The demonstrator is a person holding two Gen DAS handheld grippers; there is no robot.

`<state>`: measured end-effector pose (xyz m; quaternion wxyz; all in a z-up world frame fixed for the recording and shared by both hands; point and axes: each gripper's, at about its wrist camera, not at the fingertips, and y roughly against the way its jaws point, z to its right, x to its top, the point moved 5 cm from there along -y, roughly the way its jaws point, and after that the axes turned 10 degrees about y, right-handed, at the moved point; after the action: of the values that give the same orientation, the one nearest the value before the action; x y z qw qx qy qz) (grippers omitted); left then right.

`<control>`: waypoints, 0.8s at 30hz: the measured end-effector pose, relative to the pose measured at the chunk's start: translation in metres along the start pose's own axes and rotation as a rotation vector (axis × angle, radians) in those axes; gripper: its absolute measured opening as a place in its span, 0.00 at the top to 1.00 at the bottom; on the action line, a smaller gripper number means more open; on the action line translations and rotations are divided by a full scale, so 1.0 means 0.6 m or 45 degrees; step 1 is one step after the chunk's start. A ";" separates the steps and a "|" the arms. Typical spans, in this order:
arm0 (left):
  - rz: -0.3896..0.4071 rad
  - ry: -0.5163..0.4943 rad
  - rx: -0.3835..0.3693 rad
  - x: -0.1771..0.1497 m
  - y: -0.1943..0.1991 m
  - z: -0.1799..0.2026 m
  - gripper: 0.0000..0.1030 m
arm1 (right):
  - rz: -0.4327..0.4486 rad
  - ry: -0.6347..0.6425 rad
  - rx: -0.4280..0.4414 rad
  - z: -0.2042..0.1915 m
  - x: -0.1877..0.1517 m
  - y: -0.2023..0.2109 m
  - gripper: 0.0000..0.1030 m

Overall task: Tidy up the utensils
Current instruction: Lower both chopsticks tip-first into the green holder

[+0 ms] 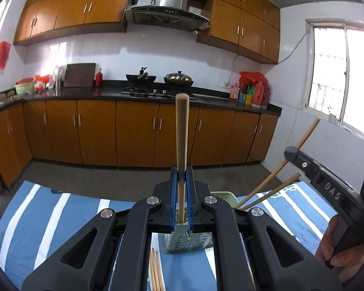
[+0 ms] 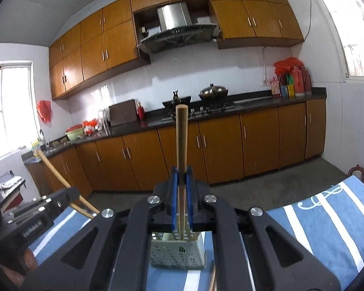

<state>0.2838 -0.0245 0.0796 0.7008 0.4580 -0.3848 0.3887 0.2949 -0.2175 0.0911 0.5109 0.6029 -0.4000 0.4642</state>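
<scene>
My left gripper [image 1: 182,173] is shut on wooden chopsticks [image 1: 182,133] that stand upright between its blue pads. Their lower ends reach down toward a grey-green perforated utensil holder [image 1: 189,242] on the blue striped cloth [image 1: 48,218]. My right gripper [image 2: 181,173] is shut on another upright chopstick [image 2: 181,140], whose lower end goes into the same holder [image 2: 177,252]. Each gripper shows in the other's view, the right gripper [image 1: 291,151] at the right and the left gripper [image 2: 72,192] at the left, with slanted chopsticks beside them. Loose chopsticks [image 1: 155,271] lie on the cloth.
A person's hand [image 1: 337,247] grips the right tool's handle. Beyond the table edge lie grey floor and a dark kitchen counter [image 1: 109,93] with a stove, two woks and bottles over orange cabinets. A pale green object [image 1: 222,195] peeks out behind the left gripper.
</scene>
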 end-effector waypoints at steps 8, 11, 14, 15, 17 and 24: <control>0.050 0.051 -0.025 0.010 0.001 0.004 0.93 | -0.032 0.022 -0.007 -0.015 -0.015 -0.014 0.92; 0.069 0.039 -0.012 0.016 0.003 0.008 0.93 | -0.027 0.018 0.000 -0.016 -0.016 -0.013 0.92; 0.081 0.060 -0.008 0.020 0.002 0.009 0.93 | -0.020 0.013 0.000 -0.015 -0.009 -0.014 0.92; 0.088 0.068 -0.007 0.020 0.001 0.007 0.93 | -0.018 0.014 -0.001 -0.015 -0.009 -0.015 0.92; 0.093 0.083 -0.008 0.018 -0.002 0.005 0.93 | -0.019 0.016 -0.002 -0.014 -0.009 -0.015 0.92; 0.092 0.110 -0.019 0.001 -0.014 -0.003 0.93 | -0.026 0.011 -0.003 -0.014 -0.011 -0.019 0.92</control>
<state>0.2920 -0.0249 0.0770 0.7056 0.4215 -0.3733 0.4303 0.3032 -0.2072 0.0822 0.5179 0.6043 -0.3921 0.4613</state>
